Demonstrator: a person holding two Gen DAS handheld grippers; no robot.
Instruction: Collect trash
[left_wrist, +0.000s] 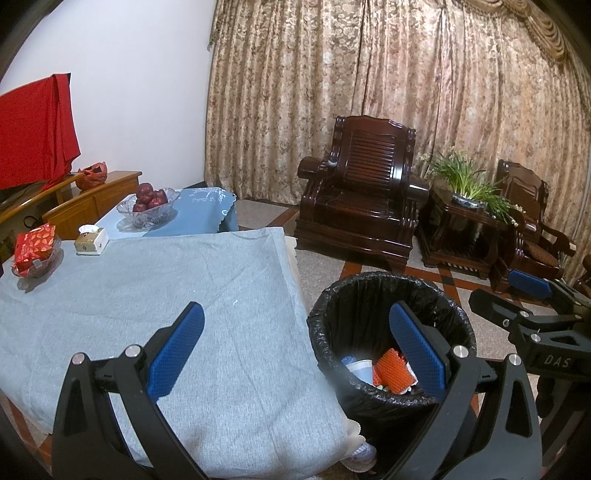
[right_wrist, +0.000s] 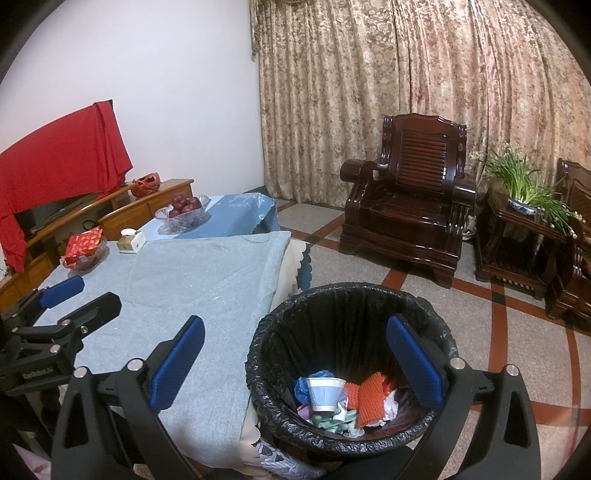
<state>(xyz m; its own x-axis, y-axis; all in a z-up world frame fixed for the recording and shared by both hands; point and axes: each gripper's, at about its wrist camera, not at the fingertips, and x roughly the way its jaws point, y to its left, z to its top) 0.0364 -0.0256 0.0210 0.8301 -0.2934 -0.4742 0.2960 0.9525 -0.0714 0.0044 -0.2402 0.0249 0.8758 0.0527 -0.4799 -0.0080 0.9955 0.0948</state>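
- We are holding the left gripper (left_wrist: 295, 350) wide apart and empty, over the edge of the grey-clothed table (left_wrist: 155, 295).
- We are holding the right gripper (right_wrist: 295, 354) spread wide and empty above the bin.
- The black-lined trash bin (right_wrist: 369, 306) is standing on the floor just beside the table, containing a paper cup (right_wrist: 325, 393), orange foam netting (right_wrist: 371, 398) and crumpled scraps.

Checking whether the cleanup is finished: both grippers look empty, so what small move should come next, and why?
Probably draw both grippers back and stop. The left gripper and right gripper are open and empty, the paper cup and orange netting lie in the bin, and the grey cloth shows no loose trash.
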